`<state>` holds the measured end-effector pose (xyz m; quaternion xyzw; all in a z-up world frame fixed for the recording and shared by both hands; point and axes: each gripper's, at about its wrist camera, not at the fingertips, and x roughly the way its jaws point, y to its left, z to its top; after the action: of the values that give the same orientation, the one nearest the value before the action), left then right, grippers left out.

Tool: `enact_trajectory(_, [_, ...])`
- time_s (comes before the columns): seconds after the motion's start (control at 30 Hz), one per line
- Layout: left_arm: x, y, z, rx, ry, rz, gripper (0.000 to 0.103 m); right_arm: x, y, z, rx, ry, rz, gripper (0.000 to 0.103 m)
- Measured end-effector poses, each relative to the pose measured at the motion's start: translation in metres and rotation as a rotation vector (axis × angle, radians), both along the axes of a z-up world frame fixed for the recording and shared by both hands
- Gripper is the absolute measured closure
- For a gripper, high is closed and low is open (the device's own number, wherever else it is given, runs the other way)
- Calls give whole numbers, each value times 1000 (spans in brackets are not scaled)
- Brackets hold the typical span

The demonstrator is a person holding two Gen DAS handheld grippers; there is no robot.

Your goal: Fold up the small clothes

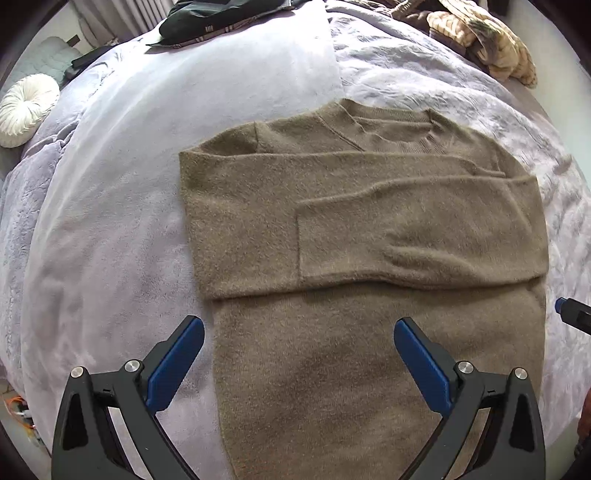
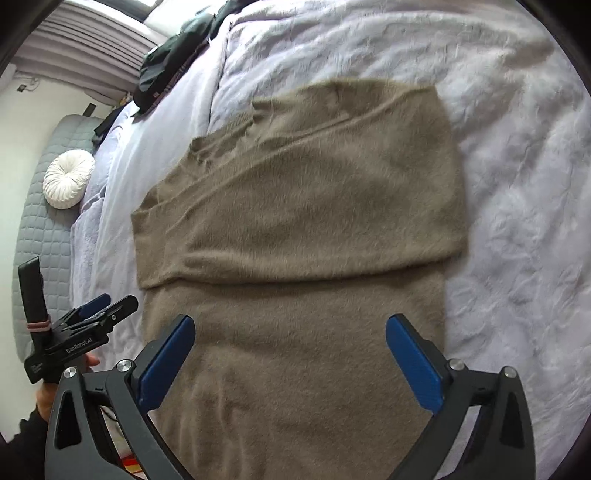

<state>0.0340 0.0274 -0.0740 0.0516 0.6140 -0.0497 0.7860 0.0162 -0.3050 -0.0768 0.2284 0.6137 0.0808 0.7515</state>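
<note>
Lavender bedspread (image 1: 110,221), olive sweater (image 1: 351,221) lengthwise, collar far end

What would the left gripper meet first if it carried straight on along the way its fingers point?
Probably the lower body of the brown sweater, lying under the open left gripper; nothing shows between them.

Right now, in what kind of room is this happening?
Most likely a bedroom. The sweater lies on a bed covered by a lilac blanket, with a round white cushion at its side and more clothes piled at the far end.
</note>
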Motion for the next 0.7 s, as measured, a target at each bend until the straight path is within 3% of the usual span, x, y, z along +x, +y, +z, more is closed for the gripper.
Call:
enact_trajectory(0.2, [-7, 0, 2, -26, 10, 4, 0, -9, -13, -7, 75, 62, -43, 0])
enact_trajectory(0.4, [-8, -3, 4, -25, 23, -7, 0, -24, -23, -14, 71, 60, -73, 0])
enact_trajectory(0.7, [-32, -5, 23, 18, 26, -11, 0, -47, -43, -18, 173, 62, -122, 0])
